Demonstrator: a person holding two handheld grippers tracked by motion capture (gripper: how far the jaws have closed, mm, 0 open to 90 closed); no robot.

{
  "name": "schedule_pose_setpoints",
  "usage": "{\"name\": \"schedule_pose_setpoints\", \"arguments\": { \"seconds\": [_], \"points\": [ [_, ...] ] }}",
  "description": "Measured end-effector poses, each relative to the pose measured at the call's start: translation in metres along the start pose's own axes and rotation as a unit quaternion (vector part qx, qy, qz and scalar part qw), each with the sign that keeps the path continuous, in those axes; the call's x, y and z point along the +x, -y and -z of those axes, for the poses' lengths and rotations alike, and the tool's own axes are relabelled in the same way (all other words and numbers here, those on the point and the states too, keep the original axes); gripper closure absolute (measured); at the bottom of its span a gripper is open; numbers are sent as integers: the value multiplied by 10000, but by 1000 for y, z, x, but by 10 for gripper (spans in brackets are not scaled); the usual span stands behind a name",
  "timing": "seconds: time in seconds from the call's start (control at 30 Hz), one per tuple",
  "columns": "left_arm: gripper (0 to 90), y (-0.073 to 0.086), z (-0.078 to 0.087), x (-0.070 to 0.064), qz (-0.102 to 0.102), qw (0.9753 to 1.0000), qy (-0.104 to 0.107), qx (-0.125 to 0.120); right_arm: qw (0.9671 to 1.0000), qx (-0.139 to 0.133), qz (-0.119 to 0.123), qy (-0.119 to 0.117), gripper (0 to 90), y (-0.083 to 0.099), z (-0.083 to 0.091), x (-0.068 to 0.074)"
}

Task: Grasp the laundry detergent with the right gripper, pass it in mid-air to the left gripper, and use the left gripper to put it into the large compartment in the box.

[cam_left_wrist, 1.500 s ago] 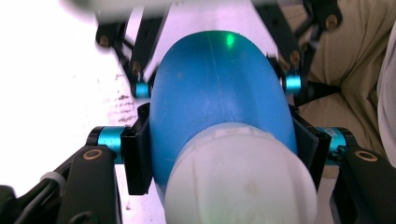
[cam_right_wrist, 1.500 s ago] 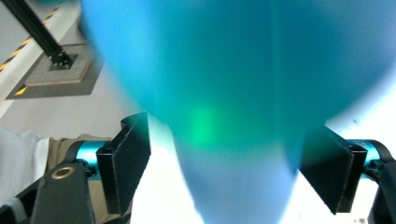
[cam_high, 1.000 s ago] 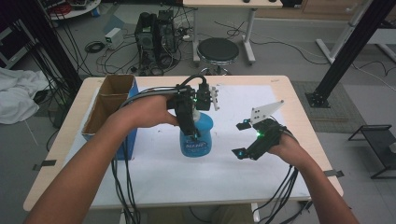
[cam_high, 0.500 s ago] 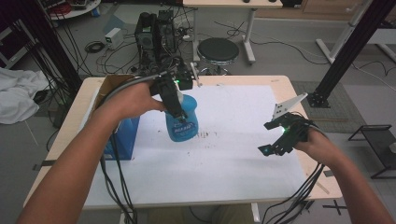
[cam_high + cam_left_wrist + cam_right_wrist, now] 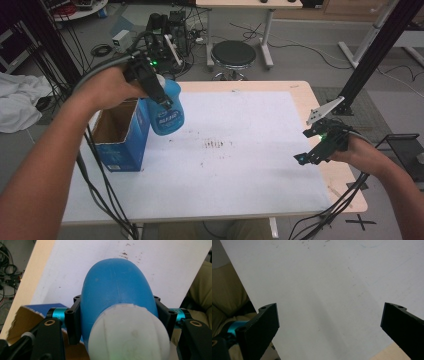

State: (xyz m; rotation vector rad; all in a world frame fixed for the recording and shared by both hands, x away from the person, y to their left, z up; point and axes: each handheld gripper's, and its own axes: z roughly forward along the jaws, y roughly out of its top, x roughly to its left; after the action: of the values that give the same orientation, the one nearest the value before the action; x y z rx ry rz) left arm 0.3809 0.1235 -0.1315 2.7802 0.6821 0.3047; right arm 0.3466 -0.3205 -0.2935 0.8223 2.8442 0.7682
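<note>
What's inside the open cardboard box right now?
The box shows bare brown inner walls and nothing else from the high view. Its floor is hidden by the near wall. The blue bottle, clamped in the left gripper, hangs at its right edge, not yet inside.

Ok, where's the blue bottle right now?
In the high view the blue bottle hangs in the left gripper, lifted off the table at its left, right beside the open cardboard box.
</note>
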Motion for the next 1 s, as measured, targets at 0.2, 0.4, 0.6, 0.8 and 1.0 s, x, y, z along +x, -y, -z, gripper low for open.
{"name": "schedule_pose_setpoints", "arguments": {
  "seconds": [0.2,0.4,0.6,0.8,1.0],
  "points": [
    [370,15,28,10,227,9997,-115,-62,9998,-2,129,-124,9,-2,5,-2],
    [371,35,51,22,557,9980,-278,-149,9997,82,200,-125,9,-4,6,-2],
    [371,58,66,33,953,9941,-440,-276,9997,42,192,-137,9,-7,4,-3],
    [371,78,68,45,1240,9905,-529,-258,9997,37,240,-41,9,-10,5,-4],
    [372,88,58,53,1271,9900,-572,-200,9997,39,252,-25,9,-11,3,-3]
  ]
}}
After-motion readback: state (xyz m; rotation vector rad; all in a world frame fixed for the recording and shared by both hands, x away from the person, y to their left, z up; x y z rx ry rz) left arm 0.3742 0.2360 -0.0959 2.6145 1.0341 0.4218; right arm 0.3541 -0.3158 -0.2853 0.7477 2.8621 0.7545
